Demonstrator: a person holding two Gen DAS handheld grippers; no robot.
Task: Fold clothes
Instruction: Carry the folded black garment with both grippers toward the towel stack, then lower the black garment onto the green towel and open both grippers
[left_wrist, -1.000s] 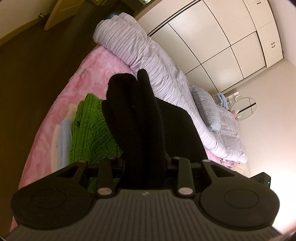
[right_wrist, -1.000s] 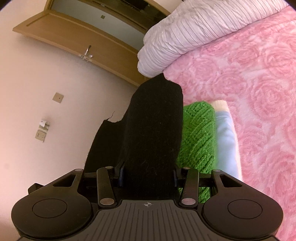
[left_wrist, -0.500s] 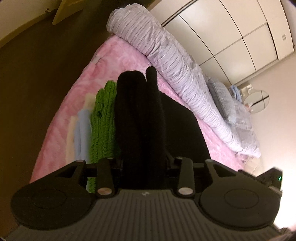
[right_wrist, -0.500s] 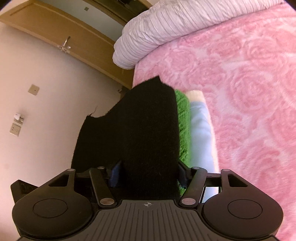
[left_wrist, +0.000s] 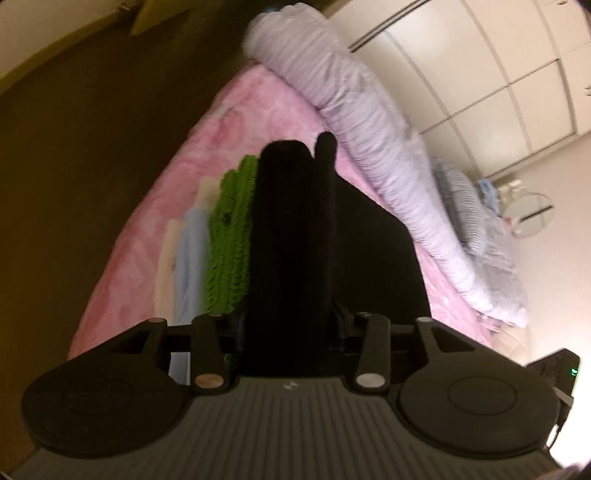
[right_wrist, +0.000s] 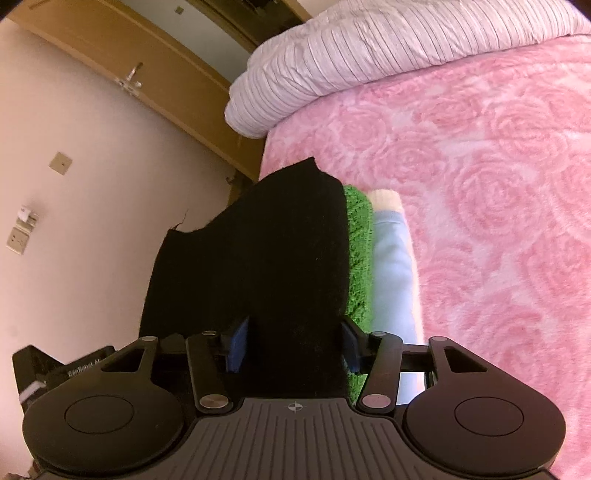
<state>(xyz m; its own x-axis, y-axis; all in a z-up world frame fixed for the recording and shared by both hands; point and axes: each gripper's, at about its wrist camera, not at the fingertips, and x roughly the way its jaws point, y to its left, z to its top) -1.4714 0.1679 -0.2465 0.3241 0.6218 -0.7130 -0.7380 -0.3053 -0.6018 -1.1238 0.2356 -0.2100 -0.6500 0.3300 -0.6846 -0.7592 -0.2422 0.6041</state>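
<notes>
We have the black garment (left_wrist: 291, 236) bunched between both hand-held grippers, running straight ahead along their fingers, over the green knit (right_wrist: 358, 258) on the pink bed (right_wrist: 498, 221). Left hand-held gripper (left_wrist: 291, 325) is opening around it; right hand-held gripper (right_wrist: 295, 343) is closing, its blue pads (right_wrist: 236, 345) not clearly pressing.

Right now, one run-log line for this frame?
step: fold clothes | left gripper: opening, black garment between jaws | right gripper: closing, black garment between jaws | under it: green knit, light blue garment | surface: pink blanket

A home bedroom: pink bed (right_wrist: 480, 221), rolled duvet (left_wrist: 369, 129), wardrobe (left_wrist: 480, 74).
</notes>
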